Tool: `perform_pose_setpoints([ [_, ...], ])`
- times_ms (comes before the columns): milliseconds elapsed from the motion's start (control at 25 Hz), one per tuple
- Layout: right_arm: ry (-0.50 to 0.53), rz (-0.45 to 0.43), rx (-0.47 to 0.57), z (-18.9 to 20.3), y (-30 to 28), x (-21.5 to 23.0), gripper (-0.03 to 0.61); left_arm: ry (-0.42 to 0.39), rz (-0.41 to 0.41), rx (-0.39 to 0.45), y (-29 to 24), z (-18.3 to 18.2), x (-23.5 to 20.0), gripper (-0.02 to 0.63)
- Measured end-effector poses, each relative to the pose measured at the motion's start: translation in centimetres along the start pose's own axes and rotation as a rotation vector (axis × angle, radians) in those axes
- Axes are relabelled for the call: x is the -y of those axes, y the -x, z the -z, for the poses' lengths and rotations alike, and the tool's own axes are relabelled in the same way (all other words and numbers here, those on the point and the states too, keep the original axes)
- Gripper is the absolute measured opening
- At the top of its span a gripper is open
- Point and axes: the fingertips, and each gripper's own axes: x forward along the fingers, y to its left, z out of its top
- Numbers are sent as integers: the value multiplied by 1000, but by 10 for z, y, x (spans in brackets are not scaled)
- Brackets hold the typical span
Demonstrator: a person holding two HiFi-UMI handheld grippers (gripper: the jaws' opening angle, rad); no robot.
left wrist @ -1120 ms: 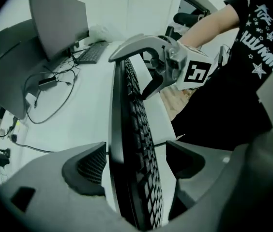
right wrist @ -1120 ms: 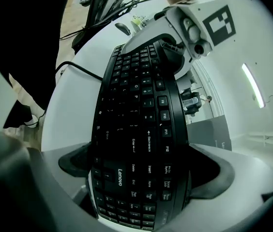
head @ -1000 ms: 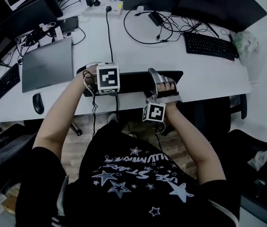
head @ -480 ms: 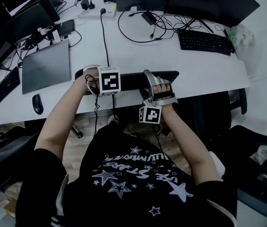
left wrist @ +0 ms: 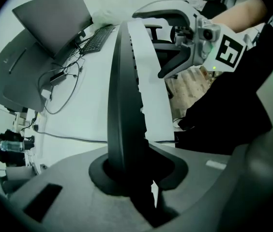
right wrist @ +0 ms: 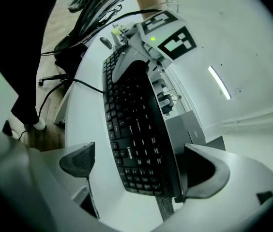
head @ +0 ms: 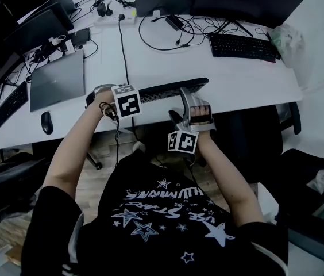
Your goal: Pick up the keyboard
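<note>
Jaws (L) on slim black kbd (head: 169,90)

Laptop (head: 58,80) left of keyboard (head: 168,89); right clear.

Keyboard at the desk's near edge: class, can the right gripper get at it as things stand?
Probably yes: the right gripper's open jaws straddle the keyboard's end, and only bare desk lies in the gap.
</note>
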Motion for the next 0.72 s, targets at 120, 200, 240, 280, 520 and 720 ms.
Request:
perform_pose_setpoints([
  [120, -91, 30, -14, 14, 16, 12, 574, 94, -48, 36, 12, -3, 4, 89],
  [200, -153, 47, -19, 22, 27, 19, 574, 181, -61, 94, 23, -8, 12, 89],
  [240, -184, 55, -20, 27, 32, 22, 574, 228, -71, 128, 28, -12, 17, 89],
  [280, -217, 65, -20, 31, 37, 25, 574, 275, -87, 163, 34, -15, 21, 91],
  [520, -507, 91, 11, 44, 68, 52, 574, 504, -197, 399, 80, -35, 44, 91],
  [720, -683, 100, 31, 43, 103, 60, 500, 633, -156, 526, 90, -36, 74, 91],
])
